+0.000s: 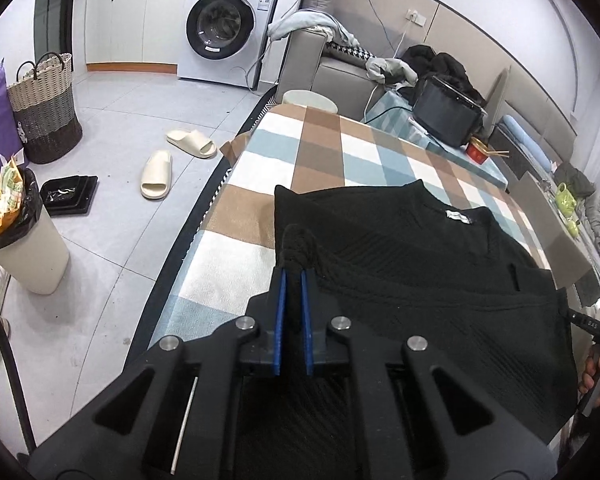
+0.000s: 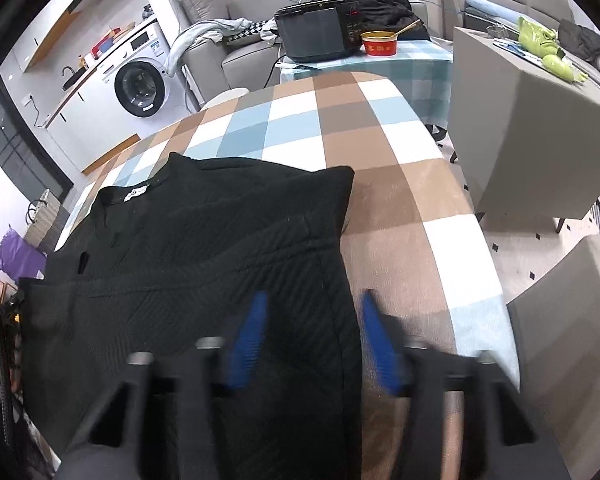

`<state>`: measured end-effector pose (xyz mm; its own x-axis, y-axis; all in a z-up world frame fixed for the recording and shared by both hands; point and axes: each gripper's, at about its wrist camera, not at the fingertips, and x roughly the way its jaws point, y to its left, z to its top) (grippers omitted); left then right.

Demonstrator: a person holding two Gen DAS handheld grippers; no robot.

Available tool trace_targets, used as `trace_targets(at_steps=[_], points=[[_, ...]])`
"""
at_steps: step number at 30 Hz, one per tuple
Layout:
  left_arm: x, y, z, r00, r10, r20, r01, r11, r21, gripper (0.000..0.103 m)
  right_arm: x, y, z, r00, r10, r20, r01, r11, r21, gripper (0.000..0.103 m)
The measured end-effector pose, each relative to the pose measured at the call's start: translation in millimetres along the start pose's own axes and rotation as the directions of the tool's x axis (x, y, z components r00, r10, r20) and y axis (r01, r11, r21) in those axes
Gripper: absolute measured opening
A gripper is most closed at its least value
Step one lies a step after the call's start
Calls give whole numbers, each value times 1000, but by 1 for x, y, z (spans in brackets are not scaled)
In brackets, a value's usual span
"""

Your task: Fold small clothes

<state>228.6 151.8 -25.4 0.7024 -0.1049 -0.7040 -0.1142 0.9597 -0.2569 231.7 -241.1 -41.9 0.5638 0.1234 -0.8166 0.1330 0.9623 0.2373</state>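
Okay, left wrist view first: the left gripper (image 1: 294, 276) has its blue pads (image 1: 281, 320) pressed nearly together, pinching a bunched fold of the black knit garment (image 1: 420, 264) at its left edge, the pinched bit sticking up above the fingertips; the rest of the garment lies spread on the checked tablecloth (image 1: 324, 148), white neck label (image 1: 459, 216) toward the far side; a person's hand (image 1: 598, 376) shows at the right edge, holding dark gear; on the floor left of the table, two cream slippers (image 1: 172, 160), a woven laundry basket (image 1: 44, 108), a full waste bin (image 1: 20, 236) and a black tray (image 1: 69, 195); a white washing machine (image 1: 224, 28) at the far wall; a black box-shaped appliance (image 1: 446, 110) and a red bowl (image 1: 477, 151) past the far table end. Right wrist view, motion-blurred: the right gripper (image 2: 314, 332) has its blue pads (image 2: 250, 340) apart, straddling the garment's right edge, one pad over the black knit, the other over the tablecloth; the frame shows no pressing on the cloth, though the blur makes contact hard to tell; the garment lies flat on the checked cloth, left of centre, label toward the far left; grey cabinet (image 2: 532, 132) just right of the table; green toy (image 2: 540, 40) on top of it.
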Motion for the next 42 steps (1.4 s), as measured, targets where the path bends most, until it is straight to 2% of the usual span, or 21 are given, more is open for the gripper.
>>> trace_targets(at_steps=[1,2,5,12,18,24,27,30,32,33,34,37,42], points=[[-3,1,-1,1000,-4,5,4,1000,-2,5,-11,-7,-2,1000,1,17,-1,1000,-11,9],[-5,1,-1,1000,-5,10,5,1000,-5,4,-15,-4,-3,999,4,39,-3,1000,-25,6],[-14,3,-1,999,-22,29,22,1000,-19,4,-35,-1,-7,994,27,110,-22,999,-41,5],[-40,0,12,994,-55,98,59,998,-34,3,-83,-2,2,955,99,279,-103,995,-2,5],[-51,-4,44,983,-73,167,82,996,-44,3,-83,-4,27,936,92,339,-123,990,72,5],[-36,-7,80,977,-69,200,84,994,-70,3,-66,-4,63,925,60,376,-120,983,138,5],[-20,-7,89,979,-43,200,60,995,-82,3,-52,-2,79,927,46,372,-111,982,155,5],[2,-7,87,986,51,159,-38,996,-81,6,-30,-2,89,949,6,314,-63,983,170,11],[9,-5,83,986,100,133,-92,993,-68,21,-21,-6,86,963,8,270,-61,981,185,19],[10,-3,80,986,107,124,-100,993,-69,37,-18,-9,82,968,20,252,-69,980,186,32],[10,1,74,988,107,115,-99,992,-78,46,-18,-11,79,969,25,247,-73,980,186,38],[7,7,61,988,114,101,-107,992,-67,51,-18,-16,65,982,24,187,-55,986,160,39],[4,15,31,993,116,26,-114,991,-64,52,-13,-27,39,996,37,79,-50,983,174,40]])
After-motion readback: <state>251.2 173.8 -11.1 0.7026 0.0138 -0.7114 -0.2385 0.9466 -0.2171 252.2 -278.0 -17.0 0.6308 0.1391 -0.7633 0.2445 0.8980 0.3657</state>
